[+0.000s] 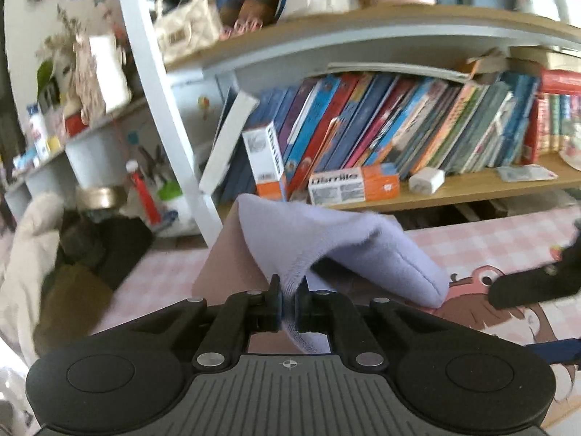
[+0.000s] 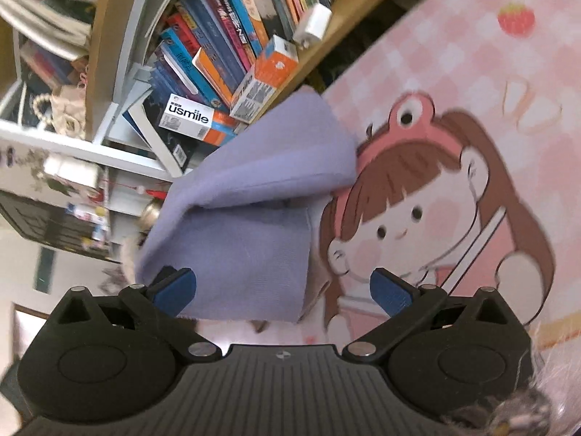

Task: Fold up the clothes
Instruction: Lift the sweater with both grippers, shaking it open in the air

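Observation:
A lilac garment (image 1: 345,247) lies on a pink checked mat (image 1: 490,243) printed with a cartoon girl. My left gripper (image 1: 288,301) is shut on one hemmed edge of it, and the cloth rises in a tent from the jaws. In the right wrist view the same garment (image 2: 247,189) lies partly folded, with an upper flap draped over a lower layer. My right gripper (image 2: 283,290) stands open just above its near part. Its blue pads (image 2: 174,287) are wide apart and press on nothing. The mat (image 2: 472,72) is bare to the right of the cloth.
Behind the mat runs a wooden shelf (image 1: 472,181) packed with leaning books (image 1: 399,123), orange-and-white boxes (image 1: 356,181) and a white charger (image 1: 426,180). A cream bag (image 1: 181,25) sits higher up. Beige fabric (image 1: 29,254) is piled at the left. A black part (image 1: 533,287) enters from the right.

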The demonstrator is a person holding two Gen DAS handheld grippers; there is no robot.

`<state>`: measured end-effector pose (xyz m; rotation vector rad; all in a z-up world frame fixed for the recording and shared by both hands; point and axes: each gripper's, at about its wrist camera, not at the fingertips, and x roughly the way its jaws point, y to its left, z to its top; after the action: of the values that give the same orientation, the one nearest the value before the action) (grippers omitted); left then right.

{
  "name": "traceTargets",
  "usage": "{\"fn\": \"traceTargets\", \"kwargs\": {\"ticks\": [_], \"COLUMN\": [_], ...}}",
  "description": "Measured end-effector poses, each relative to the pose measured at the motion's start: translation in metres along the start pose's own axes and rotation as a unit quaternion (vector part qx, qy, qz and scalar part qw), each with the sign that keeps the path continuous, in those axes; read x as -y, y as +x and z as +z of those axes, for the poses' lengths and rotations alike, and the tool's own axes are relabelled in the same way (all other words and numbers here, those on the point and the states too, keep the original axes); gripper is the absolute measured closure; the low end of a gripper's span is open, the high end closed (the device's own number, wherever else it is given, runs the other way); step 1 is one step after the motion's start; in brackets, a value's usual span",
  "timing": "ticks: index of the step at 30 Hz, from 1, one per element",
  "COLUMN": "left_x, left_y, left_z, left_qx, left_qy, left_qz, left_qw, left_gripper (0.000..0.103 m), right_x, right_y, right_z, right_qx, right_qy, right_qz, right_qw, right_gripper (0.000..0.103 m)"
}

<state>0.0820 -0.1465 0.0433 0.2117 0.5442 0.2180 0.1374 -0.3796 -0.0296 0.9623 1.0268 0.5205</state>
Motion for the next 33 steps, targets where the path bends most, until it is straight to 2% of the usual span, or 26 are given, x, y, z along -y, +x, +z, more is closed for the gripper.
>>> {"fn": "traceTargets", "kwargs": {"ticks": [4,7,14,18,22,24,25,27,30,33], "left_x": [0.004,0.009,0.010,0.006,0.004,0.003,0.001,-0.004,-0.003,0.002], "left_y": [-0.022,-0.038,-0.071,-0.091,-0.113,-0.121,-0.123,-0.125,-0.128,-0.137], "left_z": [-0.009,-0.019,-0.032,-0.037,-0.044,-0.048,-0.049,-0.050,-0.047,-0.038], "left_qx": [0.006,0.011,0.023,0.034,0.047,0.051,0.051,0.049,0.057,0.090], "left_qy": [0.034,0.056,0.070,0.073,0.083,0.092,0.092,0.087,0.090,0.098], "left_qz": [-0.012,-0.023,-0.045,-0.057,-0.073,-0.074,-0.073,-0.073,-0.079,-0.101], "left_qw": [0.9993,0.9981,0.9962,0.9951,0.9928,0.9917,0.9918,0.9923,0.9912,0.9859], "left_gripper": [0.099,0.099,0.098,0.098,0.098,0.098,0.098,0.098,0.098,0.098], "right_x": [0.009,0.020,0.028,0.029,0.030,0.031,0.033,0.036,0.032,0.022], "right_y": [0.000,0.003,0.010,0.016,0.026,0.031,0.032,0.031,0.018,-0.006], "right_z": [-0.005,-0.009,-0.020,-0.020,-0.018,-0.019,-0.019,-0.019,-0.015,-0.005], "right_qx": [-0.008,-0.020,-0.031,-0.018,-0.014,-0.022,-0.022,-0.020,0.004,0.048], "right_qy": [0.047,0.084,0.142,0.163,0.179,0.187,0.191,0.197,0.167,0.128], "right_qz": [0.038,0.047,0.080,0.090,0.082,0.071,0.068,0.059,0.075,0.107], "right_qw": [0.998,0.995,0.986,0.982,0.980,0.980,0.979,0.978,0.983,0.985], "right_gripper": [0.000,0.000,0.002,0.009,0.025,0.048,0.054,0.086,0.091,0.092]}}
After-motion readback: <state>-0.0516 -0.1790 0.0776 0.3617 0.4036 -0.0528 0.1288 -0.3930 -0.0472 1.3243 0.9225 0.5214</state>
